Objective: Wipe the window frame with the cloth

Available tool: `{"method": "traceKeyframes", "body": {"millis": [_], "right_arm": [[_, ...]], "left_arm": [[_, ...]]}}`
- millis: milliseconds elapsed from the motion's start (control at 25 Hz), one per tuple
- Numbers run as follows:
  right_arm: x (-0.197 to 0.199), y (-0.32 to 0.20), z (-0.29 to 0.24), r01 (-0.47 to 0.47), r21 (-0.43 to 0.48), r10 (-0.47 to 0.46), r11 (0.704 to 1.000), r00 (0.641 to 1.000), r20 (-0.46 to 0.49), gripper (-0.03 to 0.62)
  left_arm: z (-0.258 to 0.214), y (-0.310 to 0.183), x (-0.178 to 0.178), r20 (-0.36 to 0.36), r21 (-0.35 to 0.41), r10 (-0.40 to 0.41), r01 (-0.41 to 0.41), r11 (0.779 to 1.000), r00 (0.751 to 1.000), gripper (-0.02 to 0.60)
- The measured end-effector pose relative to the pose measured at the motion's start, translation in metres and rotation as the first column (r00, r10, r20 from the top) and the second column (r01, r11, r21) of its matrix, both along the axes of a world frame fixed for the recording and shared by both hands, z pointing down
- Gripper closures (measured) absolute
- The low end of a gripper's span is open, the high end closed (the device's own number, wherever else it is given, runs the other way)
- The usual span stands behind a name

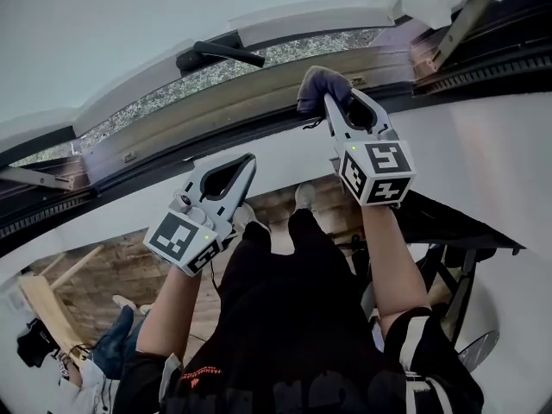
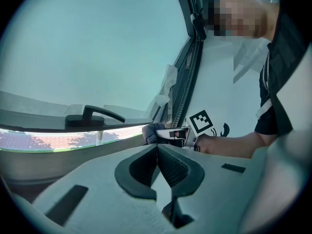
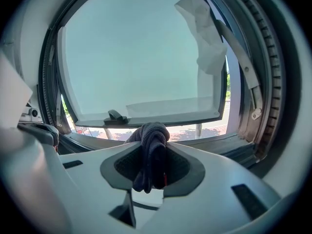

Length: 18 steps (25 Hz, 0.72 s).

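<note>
Head view: a person reaches up to an open window, a gripper in each hand.
Right gripper (image 1: 335, 106): clamped on the dark cloth (image 1: 319, 83), which bunches out past its tips. The cloth is against the lower rail of the window frame (image 1: 207, 102), or just short of it.
Left gripper (image 1: 245, 164): jaws pressed together on nothing, held below the rail, beside and lower than its partner.
Progress: wiping looks barely begun or mid-pass — no cleaned stretch shows, so most of the frame is probably still to do.
Count: two grippers, one cloth, one window handle (image 1: 220, 54), above and beyond the left tips.
</note>
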State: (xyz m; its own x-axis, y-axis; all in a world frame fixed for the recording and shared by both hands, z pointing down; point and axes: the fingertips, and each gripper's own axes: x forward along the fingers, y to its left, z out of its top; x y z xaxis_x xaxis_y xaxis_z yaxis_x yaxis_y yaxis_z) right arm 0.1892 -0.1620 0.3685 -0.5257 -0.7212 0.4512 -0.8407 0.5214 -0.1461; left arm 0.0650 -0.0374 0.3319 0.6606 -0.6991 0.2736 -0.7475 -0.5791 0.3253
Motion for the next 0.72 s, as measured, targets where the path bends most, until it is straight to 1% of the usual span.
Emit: {"method": "traceKeyframes", "body": {"millis": [280,720], "right_arm": [[0.037,-0.012,0.0,-0.055,0.006,0.055,0.998,0.998,-0.001,0.485],[0.092,-0.03,0.0,-0.146,0.022,0.146,0.989,0.989,-0.005,0.485]], "left_arm": [[0.0,-0.01,0.025,-0.003,0.005,0.031,-0.031,0.999,1.0,0.561],[0.004,-0.021,0.047,0.003,-0.003,0.057,-0.057,0.998,0.998,0.561]]}}
